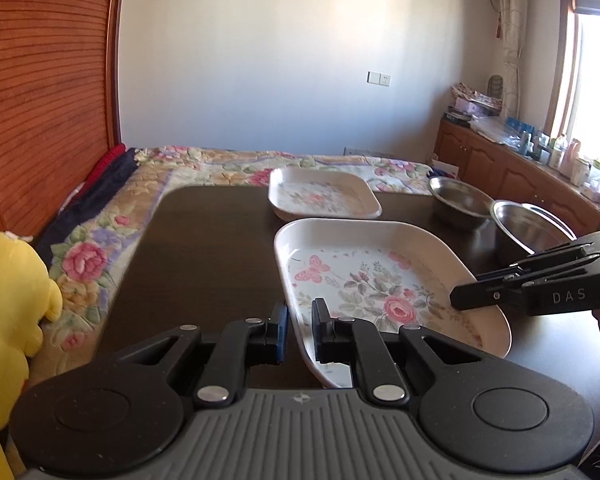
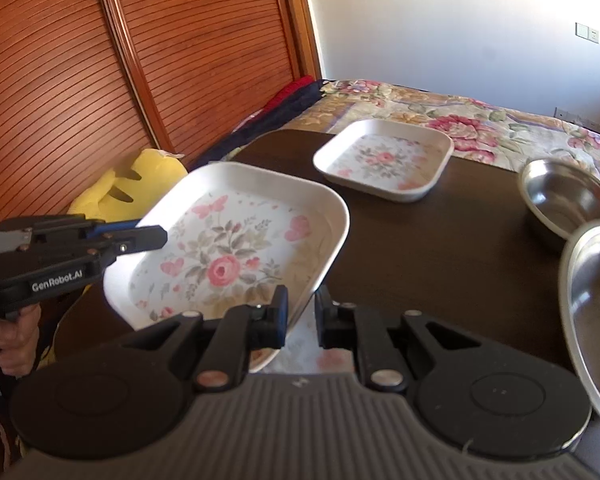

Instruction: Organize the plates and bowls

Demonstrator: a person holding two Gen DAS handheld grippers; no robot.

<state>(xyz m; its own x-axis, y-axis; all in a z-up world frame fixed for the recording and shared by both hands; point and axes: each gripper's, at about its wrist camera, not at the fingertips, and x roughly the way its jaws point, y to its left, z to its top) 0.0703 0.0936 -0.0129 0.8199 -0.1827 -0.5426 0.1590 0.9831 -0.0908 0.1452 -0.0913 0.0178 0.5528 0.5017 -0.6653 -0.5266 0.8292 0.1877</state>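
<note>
Near plate [image 1: 380, 280] lifted clear of table [image 1: 204, 248], tilted, left tongs [image 1: 299, 330] clenched on its left rim and right tongs [image 2: 302, 316] clenched on its right rim. Judged stiff, light, glossy and liable to slip or chip; best held by opposite rims, kept level, then nested on far plate [image 1: 320, 196]. Left view alone shows window and cabinet behind the two steel bowls [image 1: 460, 200]; right view alone shows a hand [image 2: 14, 340] on the left handle.
</note>
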